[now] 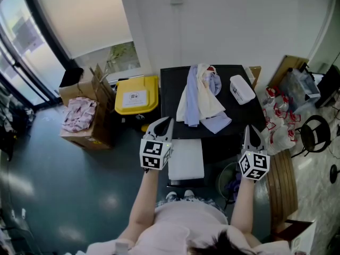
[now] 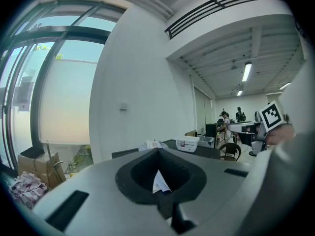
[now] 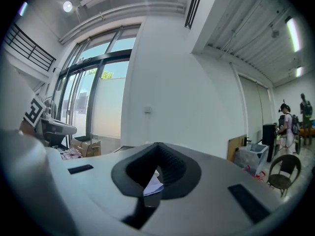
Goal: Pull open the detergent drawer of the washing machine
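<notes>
**Head view, from above.** The washing machine (image 1: 172, 86) shows its black top, which carries a heap of laundry (image 1: 202, 97) and a white lidded box (image 1: 241, 89).

The left gripper (image 1: 169, 121) and right gripper (image 1: 249, 128) are both held about level over the machine's front edge. Their jaws are fully together with nothing between them (each gripper view looks across the top toward the wall, and only laundry shows past the closed pads).

A white rectangular slab (image 1: 186, 160) juts toward the person from the left part of the front. It lies just beside the left gripper, nearer the person than that gripper's tip, and the right gripper is well apart from it.

Whether this slab is the detergent drawer standing pulled out cannot be settled from above, as no compartments show. The scene fits a drawer already out with both grippers clear of it. It equally fits a drawer shut beneath the top's overhang, out of sight.

By judgement, such a drawer runs on a straight track. Force on it is therefore best kept level, square to the machine's front, and clear of the cloth hanging over the edge.
</notes>
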`<action>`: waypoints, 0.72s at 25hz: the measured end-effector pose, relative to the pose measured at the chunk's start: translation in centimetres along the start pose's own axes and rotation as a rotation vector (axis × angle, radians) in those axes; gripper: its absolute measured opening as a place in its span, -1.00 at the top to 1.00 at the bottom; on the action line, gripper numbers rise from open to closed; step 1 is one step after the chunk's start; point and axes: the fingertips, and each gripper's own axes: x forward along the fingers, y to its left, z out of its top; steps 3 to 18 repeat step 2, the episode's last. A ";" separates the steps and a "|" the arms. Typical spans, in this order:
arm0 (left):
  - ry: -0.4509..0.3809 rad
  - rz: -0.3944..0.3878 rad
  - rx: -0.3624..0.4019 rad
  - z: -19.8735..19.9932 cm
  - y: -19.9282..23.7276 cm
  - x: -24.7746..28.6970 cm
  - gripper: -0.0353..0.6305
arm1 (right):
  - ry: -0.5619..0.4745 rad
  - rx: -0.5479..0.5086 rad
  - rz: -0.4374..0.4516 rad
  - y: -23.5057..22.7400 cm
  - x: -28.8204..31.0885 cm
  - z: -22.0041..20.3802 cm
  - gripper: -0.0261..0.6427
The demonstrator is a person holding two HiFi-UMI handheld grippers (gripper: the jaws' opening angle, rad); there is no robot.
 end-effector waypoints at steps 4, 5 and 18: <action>0.001 -0.002 0.002 0.0 -0.1 0.0 0.82 | 0.003 0.000 0.001 0.0 0.0 -0.1 0.88; 0.001 -0.002 0.002 0.0 -0.1 0.0 0.82 | 0.003 0.000 0.001 0.0 0.0 -0.1 0.88; 0.001 -0.002 0.002 0.0 -0.1 0.0 0.82 | 0.003 0.000 0.001 0.0 0.0 -0.1 0.88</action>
